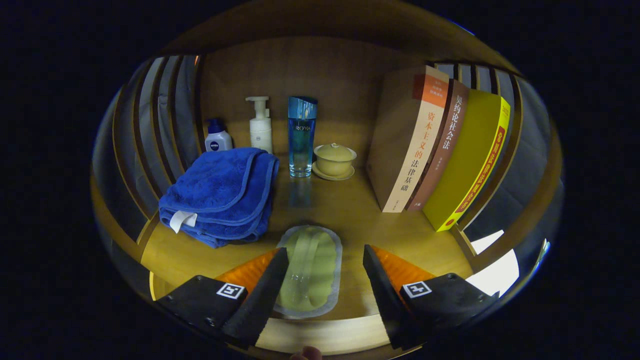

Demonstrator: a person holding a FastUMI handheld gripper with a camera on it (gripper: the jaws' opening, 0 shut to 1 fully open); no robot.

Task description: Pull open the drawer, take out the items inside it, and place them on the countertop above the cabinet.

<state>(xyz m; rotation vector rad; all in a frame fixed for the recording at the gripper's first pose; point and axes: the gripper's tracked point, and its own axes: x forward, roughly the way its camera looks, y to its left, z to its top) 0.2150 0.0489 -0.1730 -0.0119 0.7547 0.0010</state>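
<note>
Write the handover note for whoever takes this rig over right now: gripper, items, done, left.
Gripper: fingers open, holding nothing, either side of the pale green packet.
Packet: lies flat on the wooden countertop, between the fingers; whether they touch it I cannot tell.
Beyond the fingers: folded blue towel, small blue-capped bottle, white pump bottle, tall blue bottle, lidded cup on a saucer, three leaning books.
Done: the packet appears placed on the countertop.
Left: back the fingers off; check the drawer for remaining items and bring them up.
</note>
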